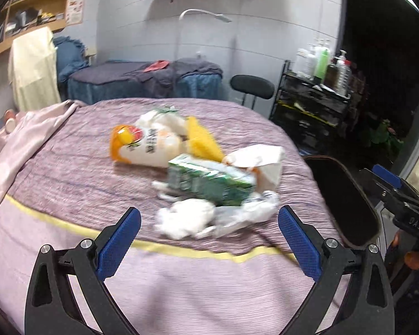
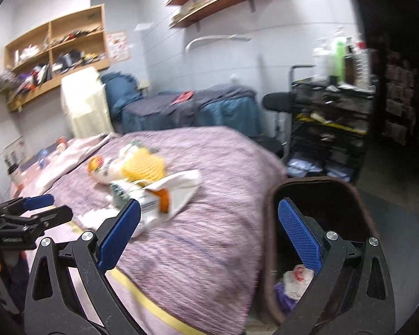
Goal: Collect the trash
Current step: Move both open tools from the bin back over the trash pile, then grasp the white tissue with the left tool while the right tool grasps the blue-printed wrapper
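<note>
Left gripper (image 1: 209, 240) fingers spread, empty, over the purple ribbed bedspread (image 1: 69, 167). Just beyond: crumpled white tissue (image 1: 187, 217), then green carton (image 1: 209, 178), white-orange pouch (image 1: 150, 148). Right gripper (image 2: 209, 237) fingers spread, empty; dark bin (image 2: 321, 195) beside bed.
</note>
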Tool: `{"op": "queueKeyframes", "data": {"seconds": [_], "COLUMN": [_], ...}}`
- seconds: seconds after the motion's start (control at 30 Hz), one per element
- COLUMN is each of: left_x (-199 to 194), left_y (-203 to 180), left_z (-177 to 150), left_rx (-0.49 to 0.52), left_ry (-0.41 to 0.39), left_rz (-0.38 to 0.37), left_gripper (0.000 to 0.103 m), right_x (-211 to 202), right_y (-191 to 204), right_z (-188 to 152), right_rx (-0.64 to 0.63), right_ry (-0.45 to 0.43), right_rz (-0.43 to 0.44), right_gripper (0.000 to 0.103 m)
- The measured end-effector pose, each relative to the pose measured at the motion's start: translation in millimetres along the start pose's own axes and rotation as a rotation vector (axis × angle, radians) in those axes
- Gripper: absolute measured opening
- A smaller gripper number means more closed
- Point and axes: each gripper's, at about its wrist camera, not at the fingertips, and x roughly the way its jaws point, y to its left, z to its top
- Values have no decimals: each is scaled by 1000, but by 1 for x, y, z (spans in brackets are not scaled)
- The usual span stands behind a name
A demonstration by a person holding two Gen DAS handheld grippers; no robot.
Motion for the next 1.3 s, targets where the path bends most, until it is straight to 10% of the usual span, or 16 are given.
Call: {"op": "queueKeyframes", "data": {"seconds": [0.67, 1.0, 1.3], "left_x": [23, 34, 42], "left_y": [69, 66, 59], "left_z": [7, 6, 2], "left_rx": [-61, -48, -19], "left_ry": [56, 87, 121], "left_rz": [26, -6, -18], "left_gripper": [97, 97, 97], "right_x": [124, 103, 99], "right_y": [28, 58, 84], "right_z": [25, 29, 0], "right_rx": [111, -22, -134], "right_ry": [271, 237, 398], "right_rz": [134, 167, 251], "right_gripper": [91, 81, 69]}}
